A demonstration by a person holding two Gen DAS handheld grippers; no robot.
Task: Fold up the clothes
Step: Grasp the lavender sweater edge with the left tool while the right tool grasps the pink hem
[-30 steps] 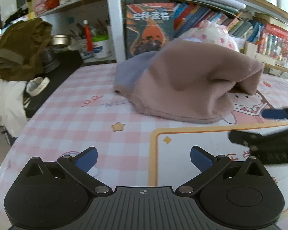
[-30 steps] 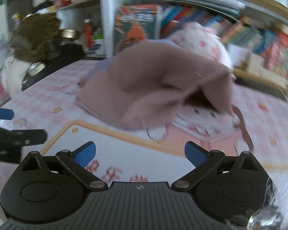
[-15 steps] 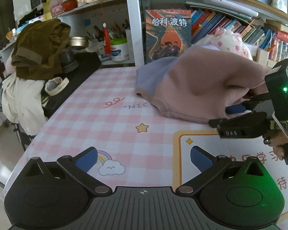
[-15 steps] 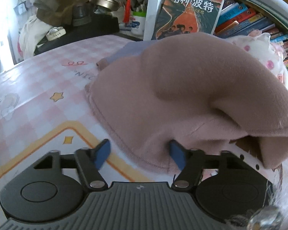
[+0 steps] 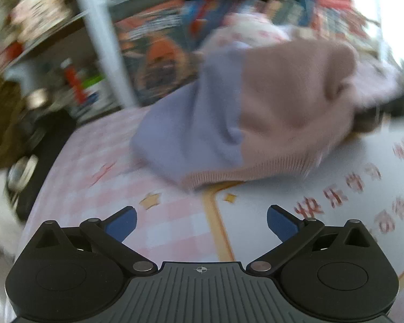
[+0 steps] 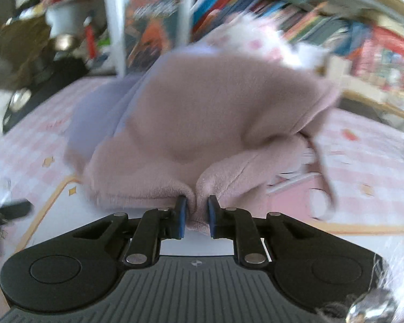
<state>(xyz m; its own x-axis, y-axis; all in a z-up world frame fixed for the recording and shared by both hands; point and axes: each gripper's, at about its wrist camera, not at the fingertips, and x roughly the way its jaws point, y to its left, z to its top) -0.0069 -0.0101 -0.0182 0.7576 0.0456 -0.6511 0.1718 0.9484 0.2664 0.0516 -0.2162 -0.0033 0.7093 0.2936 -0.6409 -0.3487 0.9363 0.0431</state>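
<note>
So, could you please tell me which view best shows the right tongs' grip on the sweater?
The right wrist view: the right tongs pinch the fuzzy pink-and-lilac sweater hem. The left wrist view shows only the blurred sweater.

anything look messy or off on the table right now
The pink and lilac fleece garment lies in a rumpled heap on the pink checked tablecloth, not spread flat. The right gripper has just been closing its jaws on a bunched fold of its near hem. The left gripper is open, holding nothing.
</note>
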